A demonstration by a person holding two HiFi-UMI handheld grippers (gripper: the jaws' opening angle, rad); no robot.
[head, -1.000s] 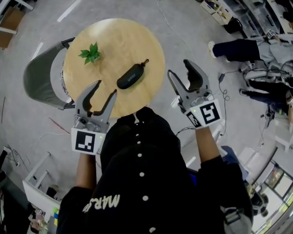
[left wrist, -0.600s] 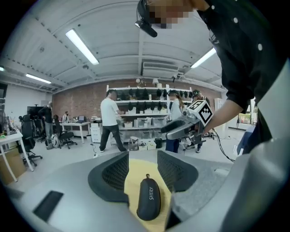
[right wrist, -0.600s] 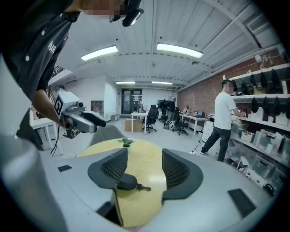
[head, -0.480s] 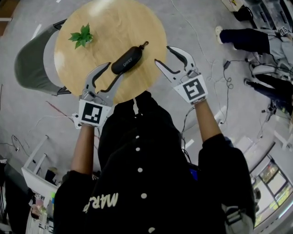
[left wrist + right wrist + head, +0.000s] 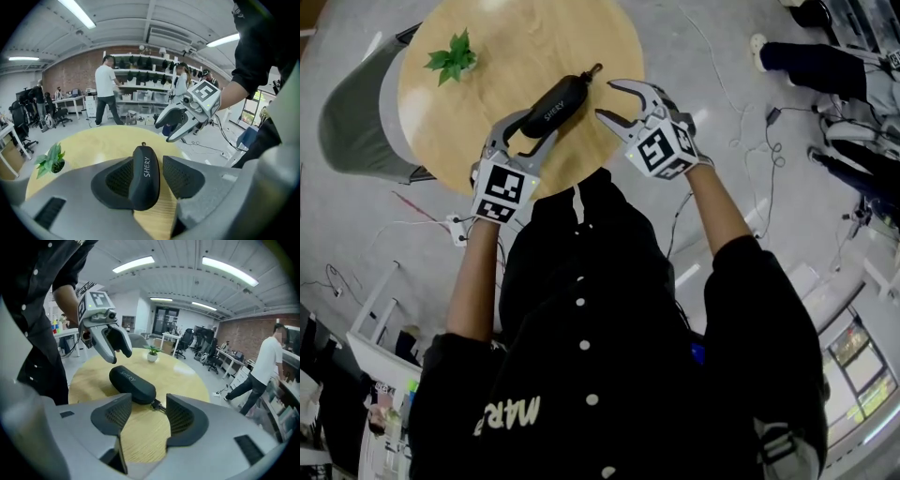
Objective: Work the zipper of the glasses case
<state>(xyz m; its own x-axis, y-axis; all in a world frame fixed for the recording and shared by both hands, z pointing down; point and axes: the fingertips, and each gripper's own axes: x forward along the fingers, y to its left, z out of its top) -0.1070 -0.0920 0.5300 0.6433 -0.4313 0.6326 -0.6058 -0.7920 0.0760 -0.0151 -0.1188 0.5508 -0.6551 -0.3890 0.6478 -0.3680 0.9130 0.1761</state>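
Left gripper point(image 5: 533, 130) straddles the black glasses case point(image 5: 144, 180) — lettered "SHERY".

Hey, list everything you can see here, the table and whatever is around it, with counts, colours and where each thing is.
table: one, round, light wood, in front of the person.
glasses case: one, black, lying on the table's near side.
zipper pull: one, dark, at the case's far end.
plant: one, small, green, on the table's far left part.
chair: one, grey, left of the table.
bystanders: several, by shelves in the background.
left gripper: one, grey, jaws open astride the case's near end.
right gripper: one, grey, jaws open, empty, near the pull.
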